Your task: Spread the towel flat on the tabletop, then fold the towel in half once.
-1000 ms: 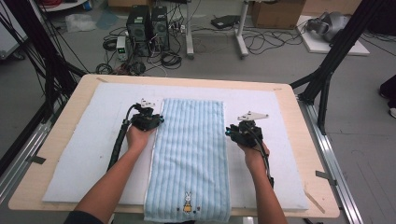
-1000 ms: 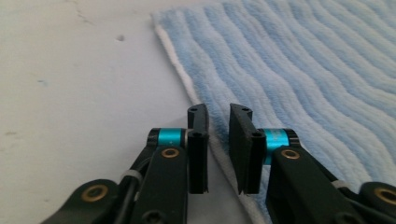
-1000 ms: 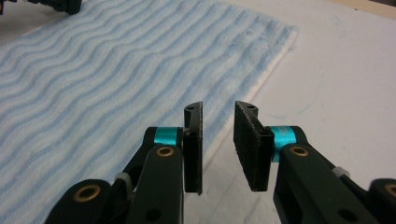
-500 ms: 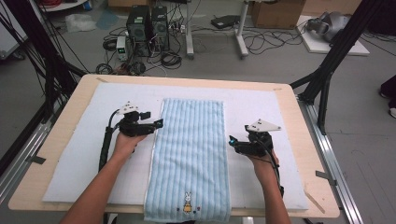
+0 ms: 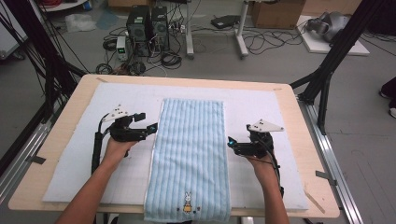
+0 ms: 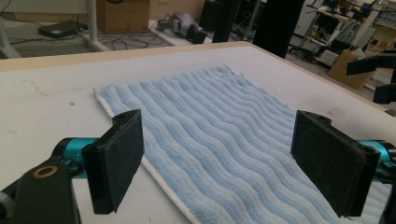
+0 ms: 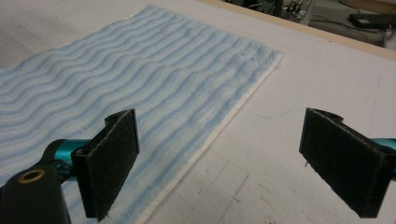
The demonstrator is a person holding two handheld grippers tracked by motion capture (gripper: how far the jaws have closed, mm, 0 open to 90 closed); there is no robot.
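A light blue striped towel (image 5: 191,149) with a small rabbit at its near end lies flat down the middle of the white mat (image 5: 280,112). My left gripper (image 5: 147,121) hovers at the towel's left edge, pointing at it. Its jaws have just been opening and stand wide in the left gripper view (image 6: 219,121), with the towel (image 6: 224,130) below them and nothing gripped. My right gripper (image 5: 232,145) sits at the towel's right edge. Its jaws have also just been opening and are wide apart (image 7: 222,116), straddling the towel's white hem (image 7: 219,135) without touching it.
The mat covers a wooden table (image 5: 70,107) whose edges lie close on every side. Black frame posts (image 5: 327,79) stand at the table's corners. Computers and cables (image 5: 149,28) lie on the floor beyond the far edge. The towel's near end hangs over the front edge.
Both grippers have opened and let go of the towel's side edges. The left hand drew away to the left, the right hand outward and nearer. The towel stays flat.
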